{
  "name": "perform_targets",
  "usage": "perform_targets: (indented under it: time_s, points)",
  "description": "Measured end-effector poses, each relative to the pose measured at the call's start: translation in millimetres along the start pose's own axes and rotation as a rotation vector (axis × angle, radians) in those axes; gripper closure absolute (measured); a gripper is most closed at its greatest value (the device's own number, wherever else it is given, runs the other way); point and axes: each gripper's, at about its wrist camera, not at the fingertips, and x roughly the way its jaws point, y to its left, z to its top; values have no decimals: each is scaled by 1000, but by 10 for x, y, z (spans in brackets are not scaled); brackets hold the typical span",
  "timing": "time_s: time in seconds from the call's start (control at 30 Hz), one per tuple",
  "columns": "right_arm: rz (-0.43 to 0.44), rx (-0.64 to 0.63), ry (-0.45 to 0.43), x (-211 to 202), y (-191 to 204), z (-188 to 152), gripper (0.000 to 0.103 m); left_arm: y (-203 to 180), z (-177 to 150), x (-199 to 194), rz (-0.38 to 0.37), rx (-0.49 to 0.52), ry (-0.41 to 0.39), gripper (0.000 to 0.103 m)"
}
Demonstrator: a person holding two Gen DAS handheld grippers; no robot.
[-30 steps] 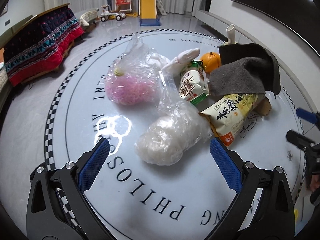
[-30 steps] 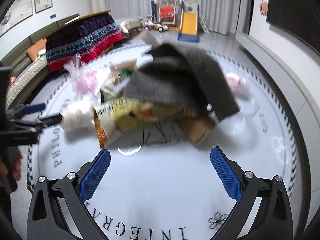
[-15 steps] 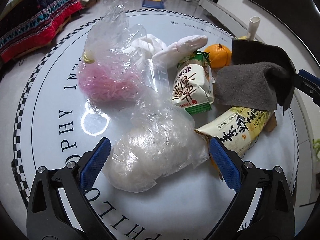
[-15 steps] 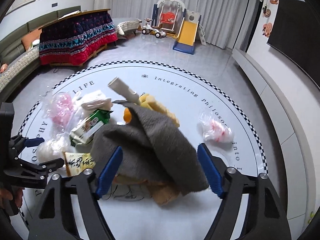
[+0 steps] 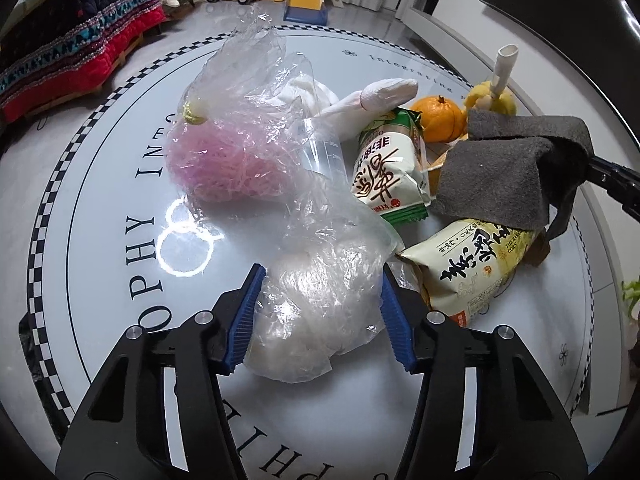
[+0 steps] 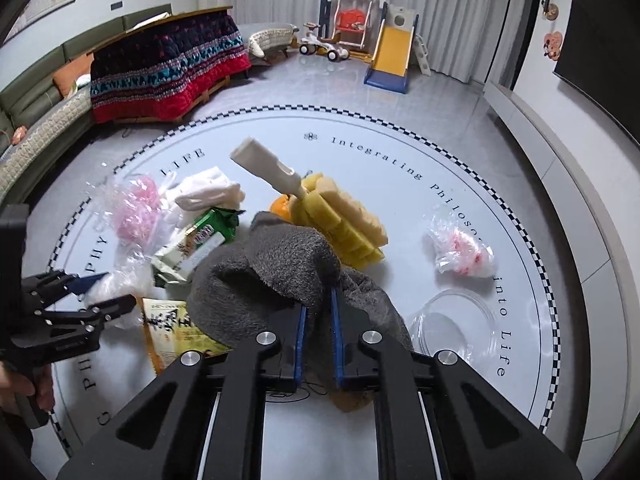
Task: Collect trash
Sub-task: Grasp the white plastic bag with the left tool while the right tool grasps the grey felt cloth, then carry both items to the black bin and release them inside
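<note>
My left gripper (image 5: 320, 316) has closed around a clear plastic bag of white shreds (image 5: 320, 300) lying on the round white table (image 5: 120, 240); both blue pads press its sides. My right gripper (image 6: 318, 320) is shut on a grey cloth (image 6: 264, 276) and holds it draped over the pile; it also shows in the left wrist view (image 5: 504, 172). Nearby lie a bag of pink shreds (image 5: 228, 164), a green-and-white snack packet (image 5: 388, 168) and a yellow snack packet (image 5: 476, 264).
An orange (image 5: 438, 118), white socks (image 5: 376, 94) and a yellow sponge brush with a white handle (image 6: 332, 216) lie behind the pile. A small bag of red-white scraps (image 6: 460, 248) and a clear glass bowl (image 6: 452, 328) sit to the right.
My left gripper moved forward and closed on the bag of white shreds. My right gripper closed on the grey cloth and lifted it.
</note>
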Motion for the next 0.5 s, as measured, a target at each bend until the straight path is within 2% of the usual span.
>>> perform_targets:
  time_s: [0.3,0.5]
  points:
    - [28,17,-114,-754,130,169,92,-22,-94,-659,1,33,-128,53]
    - [69,-32,-173,-1165,515,296,92,169,-169,-1157,22,20,-202,53]
